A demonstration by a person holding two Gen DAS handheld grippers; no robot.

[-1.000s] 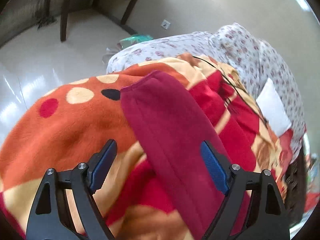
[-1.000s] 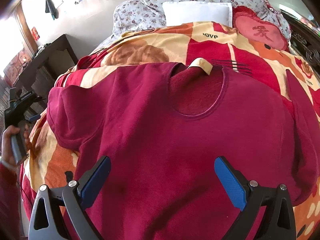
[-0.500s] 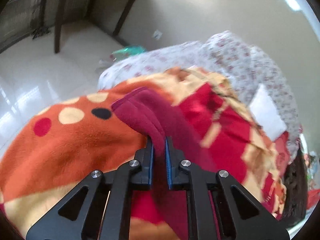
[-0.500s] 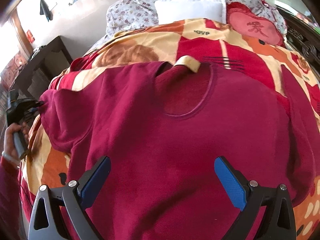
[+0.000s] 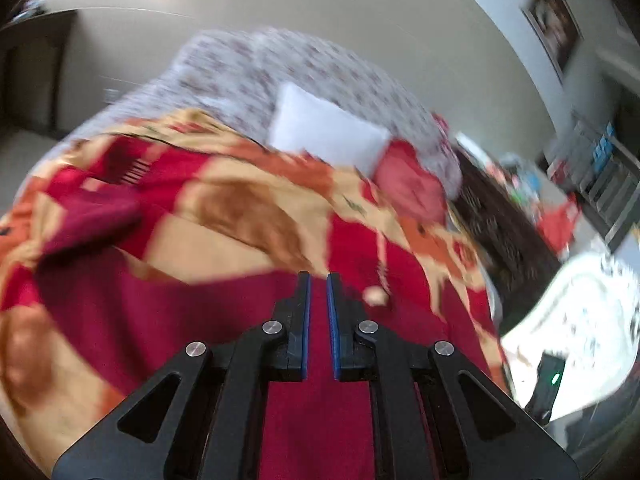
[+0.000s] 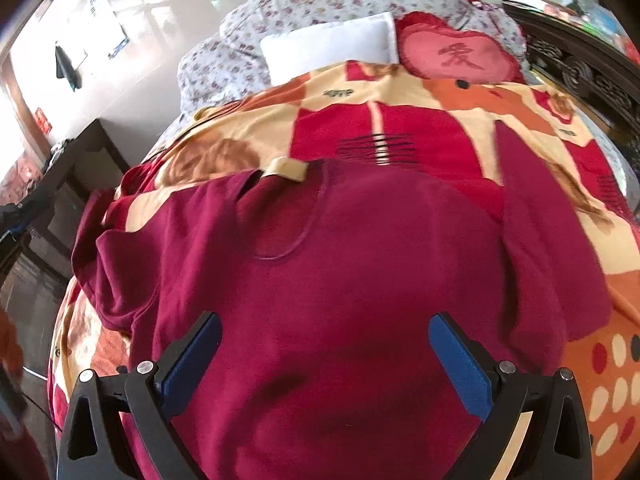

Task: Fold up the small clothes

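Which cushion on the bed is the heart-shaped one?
Look to the head of the bed, where the floral quilt is bunched. A plain white pillow lies against it. The heart cushion sits right beside it: red, with a large character on its face.

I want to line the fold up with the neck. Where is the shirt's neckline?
In the right wrist view the neckline sits left of centre on the maroon shirt, just below the cream tag, far side from the open right gripper.
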